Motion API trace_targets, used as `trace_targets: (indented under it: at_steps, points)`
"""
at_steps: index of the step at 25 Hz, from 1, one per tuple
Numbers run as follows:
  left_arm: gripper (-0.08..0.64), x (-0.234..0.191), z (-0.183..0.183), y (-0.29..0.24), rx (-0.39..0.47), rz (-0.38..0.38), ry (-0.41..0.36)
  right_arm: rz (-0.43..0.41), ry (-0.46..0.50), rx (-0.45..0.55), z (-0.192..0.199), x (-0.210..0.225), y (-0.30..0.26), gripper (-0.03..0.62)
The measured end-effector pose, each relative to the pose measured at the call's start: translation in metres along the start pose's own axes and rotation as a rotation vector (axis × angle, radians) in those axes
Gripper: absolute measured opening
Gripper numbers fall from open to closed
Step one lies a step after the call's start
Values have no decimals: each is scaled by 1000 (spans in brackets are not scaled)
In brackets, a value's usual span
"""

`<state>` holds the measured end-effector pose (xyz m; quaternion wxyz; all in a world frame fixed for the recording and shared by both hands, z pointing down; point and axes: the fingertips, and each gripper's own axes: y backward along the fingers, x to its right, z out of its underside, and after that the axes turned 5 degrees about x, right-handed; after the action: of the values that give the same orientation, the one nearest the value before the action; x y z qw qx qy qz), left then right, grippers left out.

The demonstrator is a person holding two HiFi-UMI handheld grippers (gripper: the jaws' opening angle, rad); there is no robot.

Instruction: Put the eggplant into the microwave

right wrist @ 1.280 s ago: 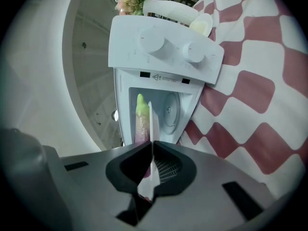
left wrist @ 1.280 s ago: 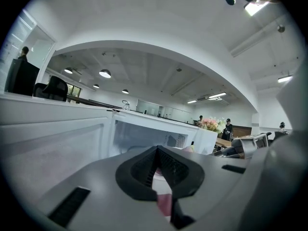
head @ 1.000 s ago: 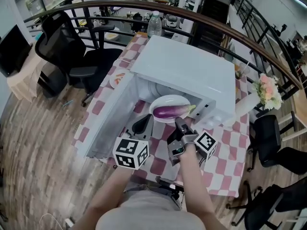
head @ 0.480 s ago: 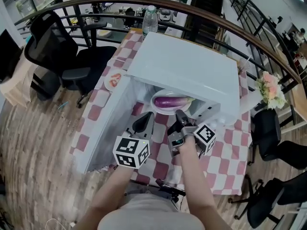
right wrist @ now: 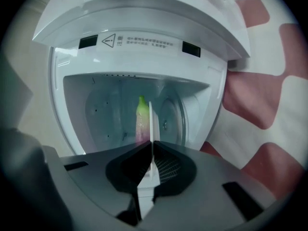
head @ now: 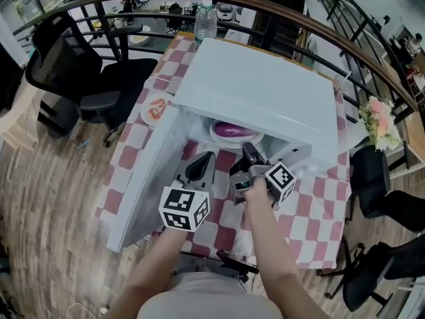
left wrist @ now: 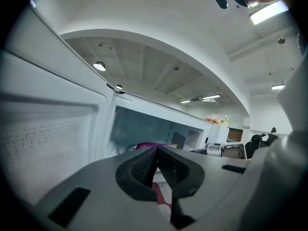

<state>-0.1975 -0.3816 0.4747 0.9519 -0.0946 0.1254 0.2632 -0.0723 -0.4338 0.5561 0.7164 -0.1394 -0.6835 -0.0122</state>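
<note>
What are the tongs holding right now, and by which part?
The right tongs pinch the plate by its near rim, with the eggplant on it. The left tongs are shut on nothing.

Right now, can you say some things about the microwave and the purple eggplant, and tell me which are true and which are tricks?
1. The microwave has its door open. True.
2. The right gripper pinches the rim of the white plate with its fingers. True.
3. The eggplant lies on the floor. False: it lies on the plate, at the microwave's opening.
4. The left gripper holds the water bottle. False: its fingers are shut on nothing, and the bottle stands on the table behind the microwave.
</note>
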Motion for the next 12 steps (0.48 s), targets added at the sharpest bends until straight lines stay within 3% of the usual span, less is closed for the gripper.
trace_targets:
  at_steps: [6,12]
  points:
    - [3,-6,2,-3,-8,3,5,31,-12,33,-2,13,-14,34]
    - [3,-7,5,-4,-18,15,7,87,47,47,-4,21,-25,34]
